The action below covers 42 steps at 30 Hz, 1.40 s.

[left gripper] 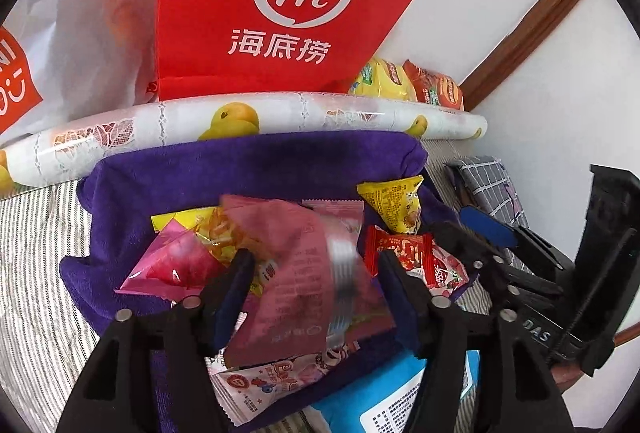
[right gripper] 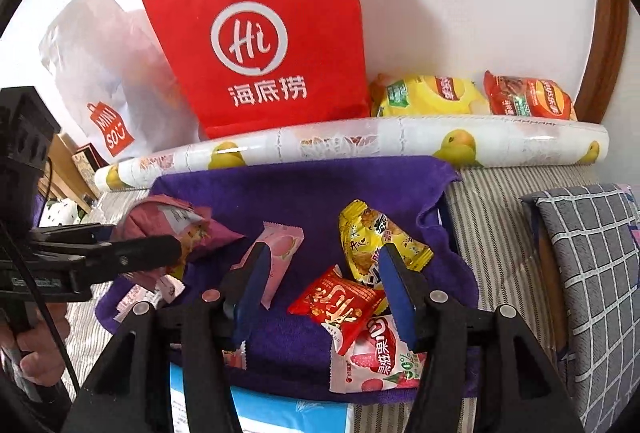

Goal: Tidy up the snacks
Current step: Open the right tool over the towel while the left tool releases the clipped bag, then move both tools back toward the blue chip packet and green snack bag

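Observation:
Small snack packets lie on a purple towel point(left gripper: 256, 169) point(right gripper: 320, 193). In the left wrist view my left gripper point(left gripper: 316, 257) stands open around a dusty-pink packet point(left gripper: 304, 273), which looks blurred and loose between the pads. A bright pink packet point(left gripper: 172, 261) and a white one point(left gripper: 256, 381) lie beside it. My right gripper point(right gripper: 323, 249) is open over the towel, gripping nothing. A red packet point(right gripper: 340, 301) lies between its fingers, a yellow packet point(right gripper: 372, 245) sits by the right finger, and a pale pink one point(right gripper: 280, 253) by the left. Lower down lies a strawberry packet point(right gripper: 372, 361).
A red paper bag point(right gripper: 260, 53) and a white bag point(right gripper: 108, 73) stand against the wall behind a fruit-print roll point(right gripper: 360, 145). Yellow point(right gripper: 432, 93) and red point(right gripper: 528, 97) crisp bags lie behind the roll. A checked cushion point(right gripper: 592, 273) is at right, a blue pack point(right gripper: 280, 409) in front.

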Motion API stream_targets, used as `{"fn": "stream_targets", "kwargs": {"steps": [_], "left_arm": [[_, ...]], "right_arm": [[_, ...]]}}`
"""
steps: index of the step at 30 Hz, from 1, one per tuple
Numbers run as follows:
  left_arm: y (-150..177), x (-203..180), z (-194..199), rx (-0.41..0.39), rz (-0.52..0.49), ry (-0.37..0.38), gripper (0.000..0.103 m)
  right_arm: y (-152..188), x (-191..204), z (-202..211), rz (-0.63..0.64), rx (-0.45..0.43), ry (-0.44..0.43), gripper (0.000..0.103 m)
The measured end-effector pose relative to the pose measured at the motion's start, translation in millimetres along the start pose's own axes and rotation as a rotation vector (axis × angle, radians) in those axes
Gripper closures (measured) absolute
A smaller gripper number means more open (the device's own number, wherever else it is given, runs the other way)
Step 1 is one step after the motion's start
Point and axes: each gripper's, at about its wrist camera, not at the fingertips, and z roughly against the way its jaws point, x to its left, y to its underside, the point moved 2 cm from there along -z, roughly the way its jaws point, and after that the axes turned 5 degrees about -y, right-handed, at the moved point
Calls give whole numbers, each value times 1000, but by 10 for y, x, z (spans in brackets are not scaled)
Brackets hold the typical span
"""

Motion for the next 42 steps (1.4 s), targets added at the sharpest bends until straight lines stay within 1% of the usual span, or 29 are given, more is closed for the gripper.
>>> {"fn": "stream_targets", "kwargs": {"steps": [2, 4, 8, 14, 20, 24, 28, 32, 38, 40, 42], "left_arm": [[-1, 0, 14, 2, 0, -10, 33], [-6, -13, 36, 5, -1, -17, 33], [-6, -34, 156, -15, 0, -15, 33], [2, -102, 424, -53, -10, -22, 33], [108, -188, 699, -76, -24, -13, 33], [289, -149, 826, -78, -12, -35, 33], [538, -67, 937, -74, 0, -63, 33], [766, 25, 1023, -70, 23, -74, 33], [1104, 200, 1194, -80, 63, -103, 33], [1225, 261, 1235, -82, 76, -120, 33], [1329, 332, 1251, -77, 93, -119, 33]], "right_arm": [[9, 19, 52, 2, -9, 4, 47], [29, 44, 115, 7, -17, 8, 47], [99, 87, 224, 17, -15, 21, 47], [264, 141, 487, 10, -25, 33, 47], [473, 272, 750, -9, -33, -4, 47], [670, 429, 886, 8, -29, -12, 47], [860, 533, 979, 1, -18, -46, 47], [1044, 654, 1032, 7, -2, -64, 47], [1390, 916, 1034, 56, 41, -93, 47], [1512, 1000, 1001, 65, 56, -101, 47], [1680, 1090, 912, 70, 90, -118, 47]]}}
